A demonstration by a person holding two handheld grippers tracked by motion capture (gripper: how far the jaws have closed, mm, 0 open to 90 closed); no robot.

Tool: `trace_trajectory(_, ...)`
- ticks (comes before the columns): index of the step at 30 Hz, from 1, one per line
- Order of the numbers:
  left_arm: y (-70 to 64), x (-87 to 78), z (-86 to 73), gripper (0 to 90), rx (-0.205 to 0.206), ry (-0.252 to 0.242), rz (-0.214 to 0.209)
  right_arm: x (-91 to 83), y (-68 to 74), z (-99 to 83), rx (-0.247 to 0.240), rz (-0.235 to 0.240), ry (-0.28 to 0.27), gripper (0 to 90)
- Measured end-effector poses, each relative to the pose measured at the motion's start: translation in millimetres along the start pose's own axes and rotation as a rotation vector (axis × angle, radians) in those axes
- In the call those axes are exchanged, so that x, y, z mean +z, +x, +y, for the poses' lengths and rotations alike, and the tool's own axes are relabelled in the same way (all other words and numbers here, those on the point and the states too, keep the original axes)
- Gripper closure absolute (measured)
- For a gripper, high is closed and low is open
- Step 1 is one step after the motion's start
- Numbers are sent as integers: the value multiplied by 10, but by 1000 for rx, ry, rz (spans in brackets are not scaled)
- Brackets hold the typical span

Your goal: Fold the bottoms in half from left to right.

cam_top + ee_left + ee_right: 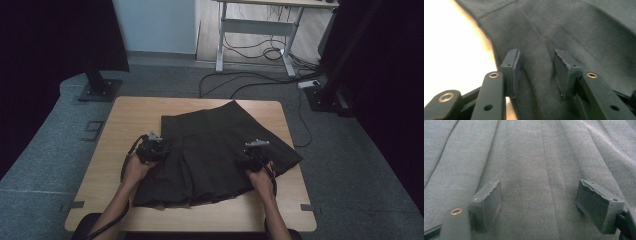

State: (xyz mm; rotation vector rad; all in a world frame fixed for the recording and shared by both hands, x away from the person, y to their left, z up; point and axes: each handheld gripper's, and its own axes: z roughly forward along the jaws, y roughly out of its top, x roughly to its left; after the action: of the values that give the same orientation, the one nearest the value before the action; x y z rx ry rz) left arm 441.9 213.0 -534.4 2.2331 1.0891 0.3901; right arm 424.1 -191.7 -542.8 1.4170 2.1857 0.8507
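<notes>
A dark grey pleated skirt (215, 147) lies spread on the wooden table (135, 112), waistband toward the far side. My left gripper (151, 148) rests at the skirt's left edge. In the left gripper view it (536, 71) is open, jaws astride a fold of the skirt fabric (579, 32) beside the bare tabletop (451, 50). My right gripper (256, 154) sits on the skirt's right half. In the right gripper view it (537, 203) stands wide open over the pleated cloth (529, 157), holding nothing.
A desk frame (260, 30) and loose cables (260, 75) are on the floor beyond the table. Black stand bases (97, 90) sit at the far left and far right (325, 97). Bare table lies left of the skirt and along the near edge.
</notes>
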Motion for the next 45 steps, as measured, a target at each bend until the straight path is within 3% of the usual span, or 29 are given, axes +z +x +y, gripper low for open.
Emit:
trace_trajectory(3,-53,-29,-34,564,-1,1,-1,-49,8,-35,-9,-3,17,202)
trace_trajectory(12,-406,-212,-285,559,35,-15,-37,-256,-31,-263,-7,-1,19,204)
trace_trajectory(16,-639,-294,-385,541,59,-12,-62,-347,-69,-361,-3,-7,22,203)
trace_trajectory(19,-754,-325,-417,519,73,-4,-74,-401,-97,-416,2,-11,25,204)
trace_trajectory(20,-862,-345,-437,509,94,2,-86,-459,-137,-479,9,-16,25,203)
trace_trajectory(24,-940,-344,-429,468,113,13,-105,-521,-193,-561,19,-19,14,203)
trace_trajectory(26,-922,-341,-405,421,130,30,-130,-525,-209,-582,15,-13,3,202)
trace_trajectory(28,-888,-342,-376,348,120,30,-131,-523,-210,-586,15,-12,-2,199)
trace_trajectory(33,-776,-392,-296,197,76,-29,-115,-517,-212,-598,15,-9,-15,191)
trace_trajectory(35,-660,-440,-198,150,57,-64,-83,-511,-213,-605,14,-7,-24,181)
trace_trajectory(39,-474,-429,-95,140,15,-86,-55,-504,-214,-613,12,-3,-33,166)
trace_trajectory(45,-220,-243,11,110,-40,-95,-19,-484,-208,-607,12,2,-38,137)
